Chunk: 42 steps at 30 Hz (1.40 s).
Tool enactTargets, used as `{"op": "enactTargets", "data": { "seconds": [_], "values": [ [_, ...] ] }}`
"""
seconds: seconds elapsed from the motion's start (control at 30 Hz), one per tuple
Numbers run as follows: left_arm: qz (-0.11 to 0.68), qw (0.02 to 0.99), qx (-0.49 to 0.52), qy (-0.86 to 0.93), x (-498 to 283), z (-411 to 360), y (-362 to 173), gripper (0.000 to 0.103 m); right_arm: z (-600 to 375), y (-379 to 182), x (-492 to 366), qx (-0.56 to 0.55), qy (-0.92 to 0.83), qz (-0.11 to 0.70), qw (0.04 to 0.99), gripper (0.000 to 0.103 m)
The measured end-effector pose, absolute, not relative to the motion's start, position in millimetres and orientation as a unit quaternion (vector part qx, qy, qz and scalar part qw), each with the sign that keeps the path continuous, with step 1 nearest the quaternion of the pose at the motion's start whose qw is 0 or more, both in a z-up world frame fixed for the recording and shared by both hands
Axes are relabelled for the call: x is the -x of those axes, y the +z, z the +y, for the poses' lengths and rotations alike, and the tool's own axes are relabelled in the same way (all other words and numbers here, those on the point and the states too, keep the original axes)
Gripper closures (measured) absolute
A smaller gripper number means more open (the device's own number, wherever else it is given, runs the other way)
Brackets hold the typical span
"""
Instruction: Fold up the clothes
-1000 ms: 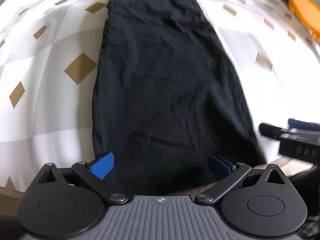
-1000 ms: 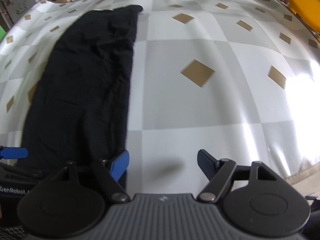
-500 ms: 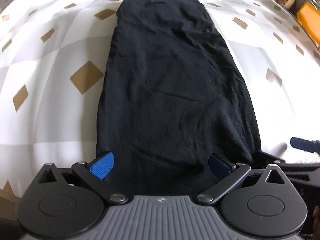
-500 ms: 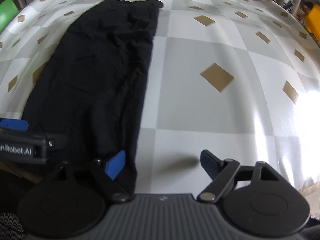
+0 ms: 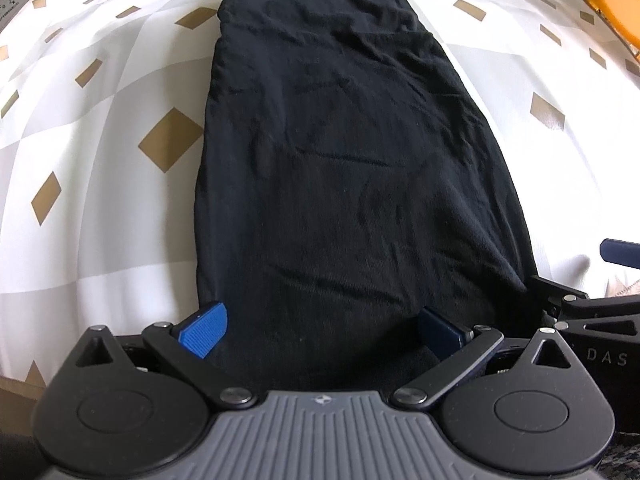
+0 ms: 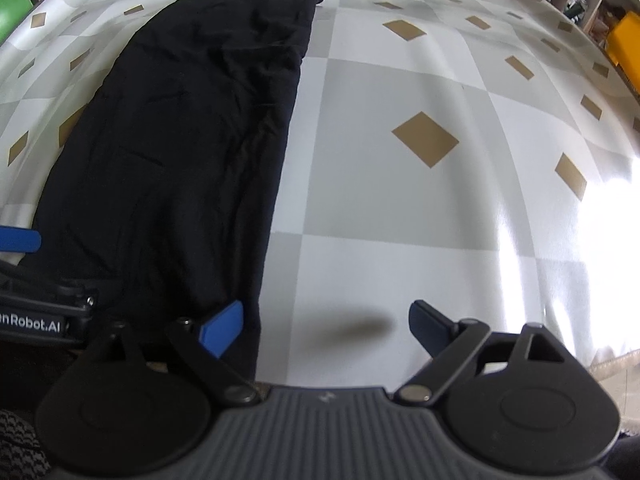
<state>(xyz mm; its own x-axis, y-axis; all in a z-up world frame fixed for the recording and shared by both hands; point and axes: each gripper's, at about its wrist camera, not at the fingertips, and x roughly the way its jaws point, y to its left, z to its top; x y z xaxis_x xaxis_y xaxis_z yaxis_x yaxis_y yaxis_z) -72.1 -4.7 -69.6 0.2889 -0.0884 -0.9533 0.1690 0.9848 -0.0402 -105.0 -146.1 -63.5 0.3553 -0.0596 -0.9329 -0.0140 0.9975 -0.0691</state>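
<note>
Hand-held gripper (image 5: 322, 330) (spread wide) at garment (image 5: 344, 160) hem

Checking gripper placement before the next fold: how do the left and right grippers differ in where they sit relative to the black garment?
The left gripper straddles the black garment at its near end; the right gripper sits at its right edge, mostly over bare tablecloth. Both are open, holding nothing.

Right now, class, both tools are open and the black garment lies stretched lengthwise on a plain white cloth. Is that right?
Not quite: the cloth is not plain but checked grey and white with tan diamonds, as the right wrist view shows. The rest holds: the left tool and right tool are open, and the black garment lies stretched lengthwise.
</note>
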Motion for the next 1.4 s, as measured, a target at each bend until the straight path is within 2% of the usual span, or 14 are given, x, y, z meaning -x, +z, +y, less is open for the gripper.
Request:
{"op": "enactTargets", "data": {
  "seconds": [0.17, 0.63, 0.9, 1.13, 1.4],
  "values": [
    [0.575, 0.814, -0.006, -0.083, 72, 1, -61, 0.002, -149, -58, 103, 0.012, -0.012, 0.566, 0.824, 0.019],
    [0.536, 0.842, 0.024, -0.061, 59, 7, -52, 0.002, -168, -47, 90, -0.058, -0.030, 0.514, 0.856, 0.019],
    [0.544, 0.832, -0.020, -0.106, 64, -11, -60, 0.002, -167, -54, 68, -0.090, -0.011, 0.514, 0.853, 0.019],
    [0.555, 0.823, -0.049, -0.107, 66, -17, -72, 0.000, -145, -68, 61, -0.008, -0.010, 0.514, 0.858, 0.017],
    [0.566, 0.817, -0.050, -0.101, 70, -12, -73, 0.000, -168, -72, 62, -0.034, -0.062, 0.509, 0.858, 0.012]
  ]
}}
